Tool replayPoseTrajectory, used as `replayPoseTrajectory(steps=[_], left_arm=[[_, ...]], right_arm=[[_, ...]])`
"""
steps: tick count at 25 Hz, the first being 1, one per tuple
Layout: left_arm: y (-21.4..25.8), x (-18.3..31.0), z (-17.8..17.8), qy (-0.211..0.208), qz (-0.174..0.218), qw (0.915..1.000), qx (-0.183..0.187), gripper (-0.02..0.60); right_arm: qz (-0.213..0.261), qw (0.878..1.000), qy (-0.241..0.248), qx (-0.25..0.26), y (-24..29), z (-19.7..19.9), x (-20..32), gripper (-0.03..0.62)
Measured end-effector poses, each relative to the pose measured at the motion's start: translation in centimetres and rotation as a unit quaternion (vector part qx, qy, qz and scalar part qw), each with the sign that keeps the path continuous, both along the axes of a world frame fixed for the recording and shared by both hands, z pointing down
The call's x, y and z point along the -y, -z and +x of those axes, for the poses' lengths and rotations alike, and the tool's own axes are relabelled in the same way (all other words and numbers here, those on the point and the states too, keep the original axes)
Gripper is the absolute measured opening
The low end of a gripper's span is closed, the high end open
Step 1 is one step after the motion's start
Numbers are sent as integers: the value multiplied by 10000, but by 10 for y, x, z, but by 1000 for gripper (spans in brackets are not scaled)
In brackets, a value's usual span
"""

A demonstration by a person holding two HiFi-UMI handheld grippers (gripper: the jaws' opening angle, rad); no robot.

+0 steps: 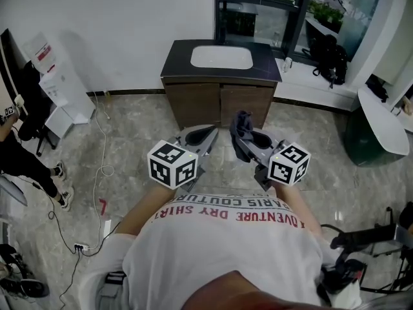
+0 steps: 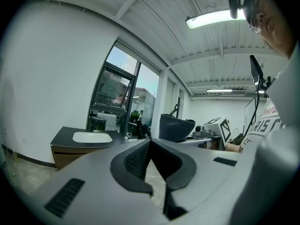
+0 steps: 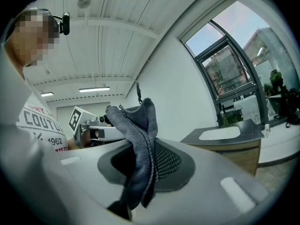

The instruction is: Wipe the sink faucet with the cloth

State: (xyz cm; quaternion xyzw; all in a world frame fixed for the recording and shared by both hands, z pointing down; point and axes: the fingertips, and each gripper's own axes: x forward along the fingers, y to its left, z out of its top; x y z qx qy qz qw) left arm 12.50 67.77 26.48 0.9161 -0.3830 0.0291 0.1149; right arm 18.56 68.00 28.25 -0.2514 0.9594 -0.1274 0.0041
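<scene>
Looking down through the head view, I see both grippers held side by side close to the wearer's white shirt (image 1: 226,250), over the marbled floor (image 1: 142,128). The left gripper (image 2: 150,141) has its jaws brought together at the tips with nothing between them, only a sliver of floor showing through the gap behind the pads. The right gripper (image 3: 144,150) is clamped on the cloth (image 3: 137,125), a dark grey towelling piece (folded over on itself, as far as I can see) that stands up above the jaws and hangs a little below them too. In the left gripper view the cloth shows off to the right, bunched on top of the other gripper, with a marker cube (image 2: 219,125) beside it. On the far side of the floor sits the vanity cabinet (image 1: 219,102) with its dark countertop (image 1: 175,64) and the white sink (image 1: 221,57) set into it, against the white wall, with a dark-framed window (image 1: 264,11) to the right. Both grippers are well apart from the sink, on its near side. The faucet is too small for me to pick out in any view. A white cable (image 1: 98,154) trails across the floor at the left
</scene>
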Motion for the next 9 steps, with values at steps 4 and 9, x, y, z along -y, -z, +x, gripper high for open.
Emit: replayPoseTrajectory(steps=[4,9], left_arm=[[0,-7,5,-31,64,10000,27,2],[-2,-14,6,-6,56,10000,28,2]], right_arm=[[30,10000,28,-17,-1,0,-7,78],[51,10000,36,-32,2,1,-13,78]])
